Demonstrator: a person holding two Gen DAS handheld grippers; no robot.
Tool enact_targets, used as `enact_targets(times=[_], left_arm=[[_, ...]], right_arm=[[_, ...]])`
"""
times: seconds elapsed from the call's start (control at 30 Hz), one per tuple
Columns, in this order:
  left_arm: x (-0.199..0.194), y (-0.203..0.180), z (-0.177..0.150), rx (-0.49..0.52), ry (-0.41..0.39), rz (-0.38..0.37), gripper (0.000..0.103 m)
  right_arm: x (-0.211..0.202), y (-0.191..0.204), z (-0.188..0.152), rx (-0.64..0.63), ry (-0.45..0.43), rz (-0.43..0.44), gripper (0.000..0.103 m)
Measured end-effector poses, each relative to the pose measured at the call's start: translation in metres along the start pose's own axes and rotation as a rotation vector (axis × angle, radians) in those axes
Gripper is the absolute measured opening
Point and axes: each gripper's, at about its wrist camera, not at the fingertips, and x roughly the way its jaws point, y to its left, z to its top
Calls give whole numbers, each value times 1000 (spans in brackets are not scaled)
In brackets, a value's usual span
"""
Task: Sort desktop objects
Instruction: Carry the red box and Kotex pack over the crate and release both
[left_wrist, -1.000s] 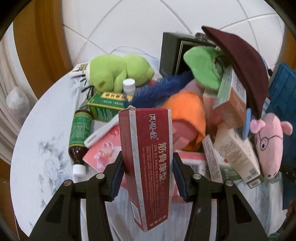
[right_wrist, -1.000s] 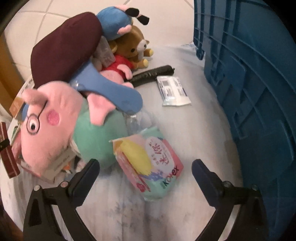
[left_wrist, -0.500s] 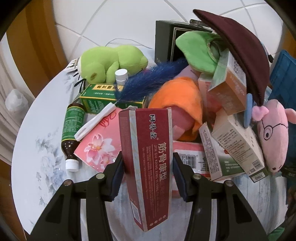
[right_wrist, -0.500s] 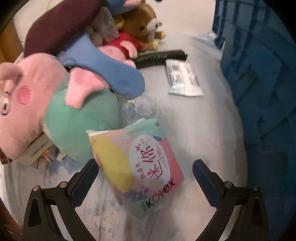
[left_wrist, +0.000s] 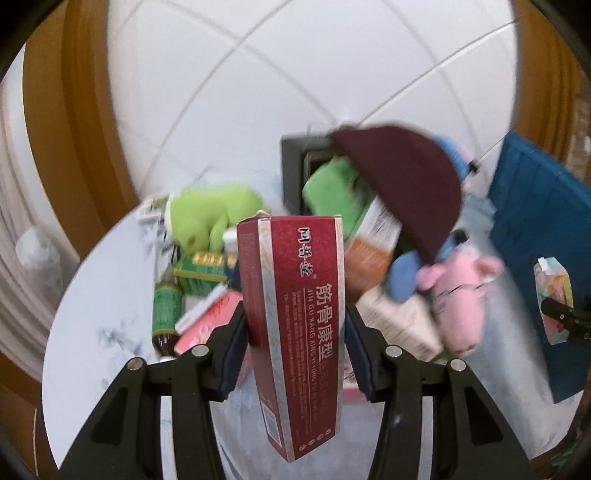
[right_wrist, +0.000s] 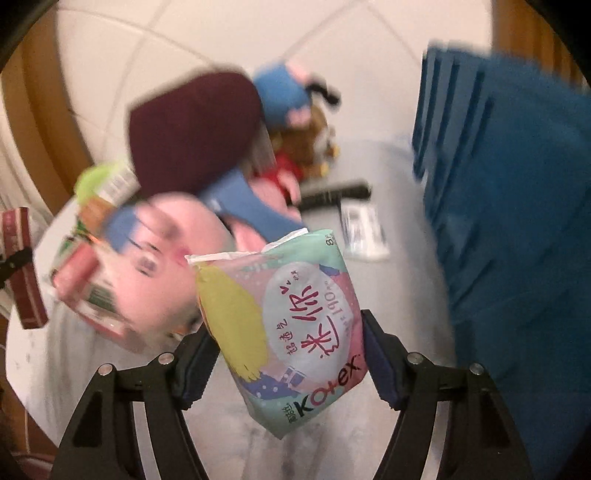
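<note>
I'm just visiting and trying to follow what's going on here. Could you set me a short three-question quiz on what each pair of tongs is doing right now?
1. True or false: the left tongs are clamped on a red box.
2. What do the right tongs hold? A) the pink pig plush B) the pastel Kotex pack C) the maroon hat
3. Fill in: the large bin at the right edge of the table is coloured ____.

Key: 1 true. 2 B; these jaws have just been closing, and the pack now sits pressed between their pads. 3 blue.
</note>
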Motion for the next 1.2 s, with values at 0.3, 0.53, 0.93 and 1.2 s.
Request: enact_targets(times=[0.3, 0.53, 0.93, 1.2], left_arm=[[-65, -54, 32, 75, -180, -89, 49], [-101, -120, 49, 147, -279, -208, 49], [-155, -267, 81, 268, -430, -416, 49], [-200, -374, 93, 348, -526, -512, 49]], right_arm=[[-115, 20, 13, -34, -209, -38, 72], [-190, 6, 9, -13, -364, -89, 72], [-287, -87, -6, 91, -546, -311, 72], [-291, -175, -21, 163, -513, -397, 72]])
